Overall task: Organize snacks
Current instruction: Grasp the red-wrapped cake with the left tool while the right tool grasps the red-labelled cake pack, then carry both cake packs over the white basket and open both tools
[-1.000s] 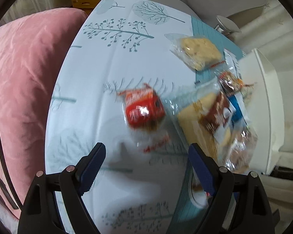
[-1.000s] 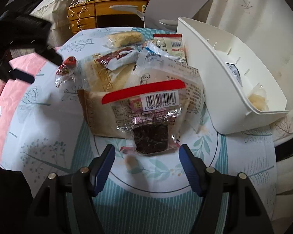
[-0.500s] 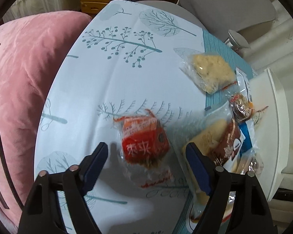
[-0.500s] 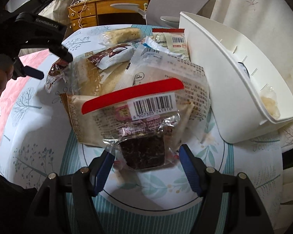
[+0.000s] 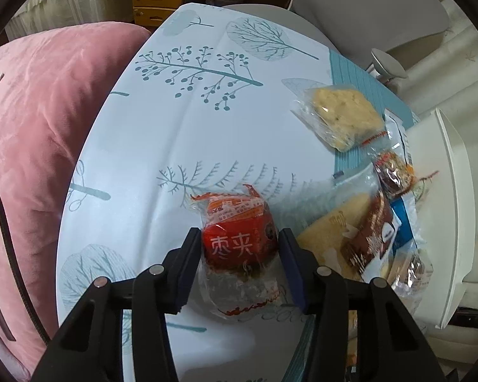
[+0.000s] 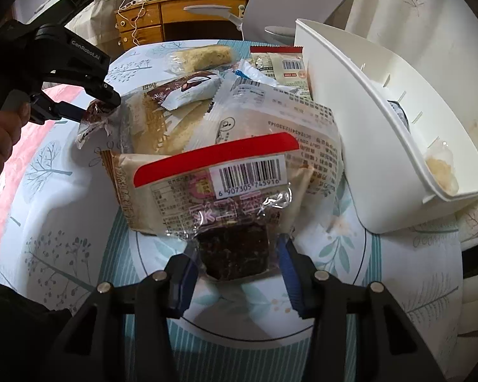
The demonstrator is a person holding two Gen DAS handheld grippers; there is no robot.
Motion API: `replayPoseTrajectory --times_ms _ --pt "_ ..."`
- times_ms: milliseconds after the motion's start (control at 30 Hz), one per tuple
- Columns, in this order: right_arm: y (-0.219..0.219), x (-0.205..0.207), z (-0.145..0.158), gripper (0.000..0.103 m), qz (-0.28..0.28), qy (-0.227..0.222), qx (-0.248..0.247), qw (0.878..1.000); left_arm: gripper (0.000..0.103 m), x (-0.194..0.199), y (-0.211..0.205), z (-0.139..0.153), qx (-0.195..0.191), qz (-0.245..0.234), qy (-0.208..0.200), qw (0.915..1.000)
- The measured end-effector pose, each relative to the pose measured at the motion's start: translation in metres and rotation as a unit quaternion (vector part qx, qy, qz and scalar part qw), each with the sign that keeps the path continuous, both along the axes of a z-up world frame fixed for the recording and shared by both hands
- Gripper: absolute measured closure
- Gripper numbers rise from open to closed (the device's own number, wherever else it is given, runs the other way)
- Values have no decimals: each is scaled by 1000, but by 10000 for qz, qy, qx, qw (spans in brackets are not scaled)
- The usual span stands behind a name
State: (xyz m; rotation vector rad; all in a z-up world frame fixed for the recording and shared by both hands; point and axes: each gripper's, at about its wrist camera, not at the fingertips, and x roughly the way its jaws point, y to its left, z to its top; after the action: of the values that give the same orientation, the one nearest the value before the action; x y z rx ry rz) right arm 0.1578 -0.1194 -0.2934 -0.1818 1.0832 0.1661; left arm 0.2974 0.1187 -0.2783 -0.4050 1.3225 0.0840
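My left gripper (image 5: pixel 237 254) and right gripper (image 6: pixel 235 262): black frames, silver screws, blue pads (image 6: pixel 288 262); white "GenRobot.AI" lettering at ten o'clock.

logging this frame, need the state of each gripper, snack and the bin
left gripper: jaws just closing, pads against the red snack packet
red snack packet: sealed, on the tablecloth, between the pads
right gripper: jaws just closing, pads at the dark cake packet
dark cake packet: sealed, atop the pile
pale cake packet: sealed, lying apart
white bin: tilted, open, some snacks inside
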Motion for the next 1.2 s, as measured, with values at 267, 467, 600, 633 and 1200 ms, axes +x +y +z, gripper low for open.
replayPoseTrajectory --times_ms 267,467,600,633,1200 --pt "-4 -10 17 56 -212 -100 17 9997 56 -21 -7 31 -111 -202 -234 9995" --pt "-4 -23 45 56 -361 -304 155 9988 56 -51 -5 63 -285 -278 -313 9987" --pt "-2 -35 67 56 -430 -460 295 9976 55 -83 0 88 -532 -264 -436 9973" --pt "-1 -39 71 56 -457 -482 326 9973 55 -90 0 92 -566 -294 -461 9969" --pt "-18 -105 127 56 -1194 -908 525 9873 55 -184 -15 142 -794 -1107 -764 9877"
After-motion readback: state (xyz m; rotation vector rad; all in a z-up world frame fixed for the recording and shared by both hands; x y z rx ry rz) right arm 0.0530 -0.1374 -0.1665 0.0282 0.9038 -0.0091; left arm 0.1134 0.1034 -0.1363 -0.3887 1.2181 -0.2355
